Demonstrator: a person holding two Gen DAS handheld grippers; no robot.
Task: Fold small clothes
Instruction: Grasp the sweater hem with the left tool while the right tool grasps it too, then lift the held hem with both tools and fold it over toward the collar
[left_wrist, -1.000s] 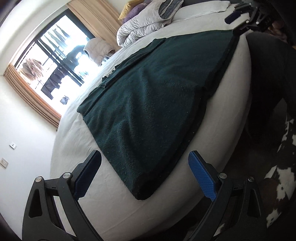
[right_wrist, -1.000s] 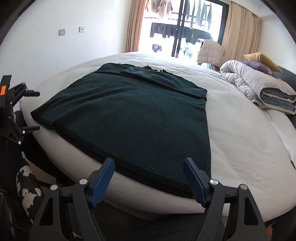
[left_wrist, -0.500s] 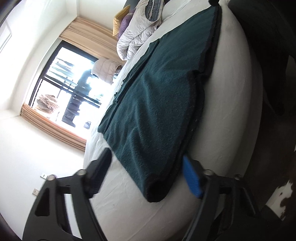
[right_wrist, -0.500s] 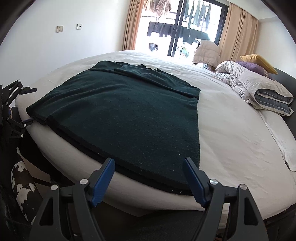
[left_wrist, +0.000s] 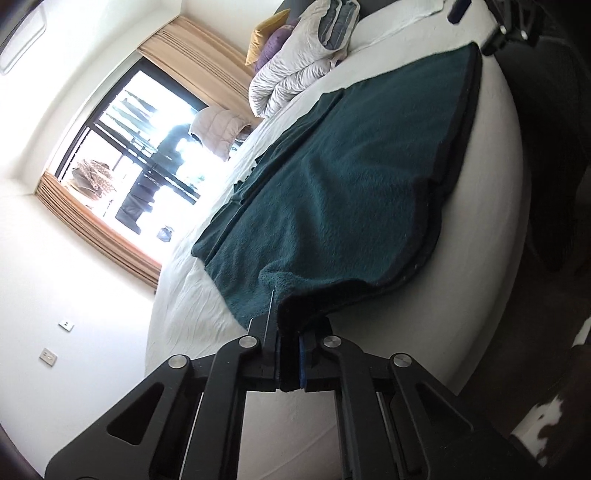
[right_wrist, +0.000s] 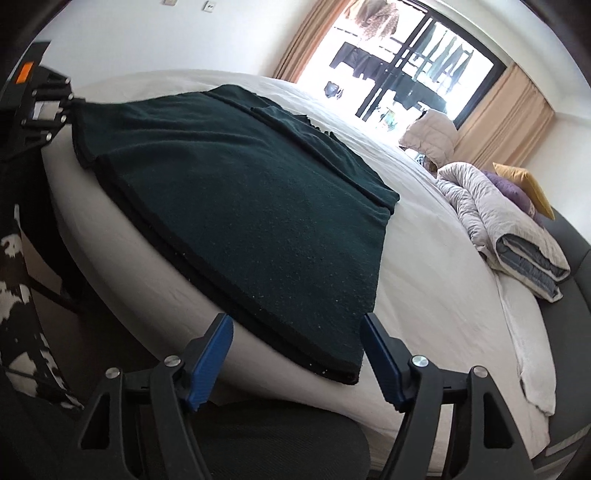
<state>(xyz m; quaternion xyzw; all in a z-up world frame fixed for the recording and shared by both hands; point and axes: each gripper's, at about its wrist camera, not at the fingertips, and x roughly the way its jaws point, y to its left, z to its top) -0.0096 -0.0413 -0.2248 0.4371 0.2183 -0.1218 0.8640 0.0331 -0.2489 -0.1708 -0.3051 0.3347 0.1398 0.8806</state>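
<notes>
The dark green garment (right_wrist: 236, 206) lies spread flat on the white bed (right_wrist: 436, 280), with its near hem along the edge of the bed. At the left corner of the garment, the left gripper (left_wrist: 290, 354) is closed on the fabric, and this corner is bunched up a little between its jaws. At the right corner of the garment, the right gripper (right_wrist: 297, 354) has just been closing a little but is open, one blue pad (right_wrist: 210, 363) on each side of the corner, not pressing it.
</notes>
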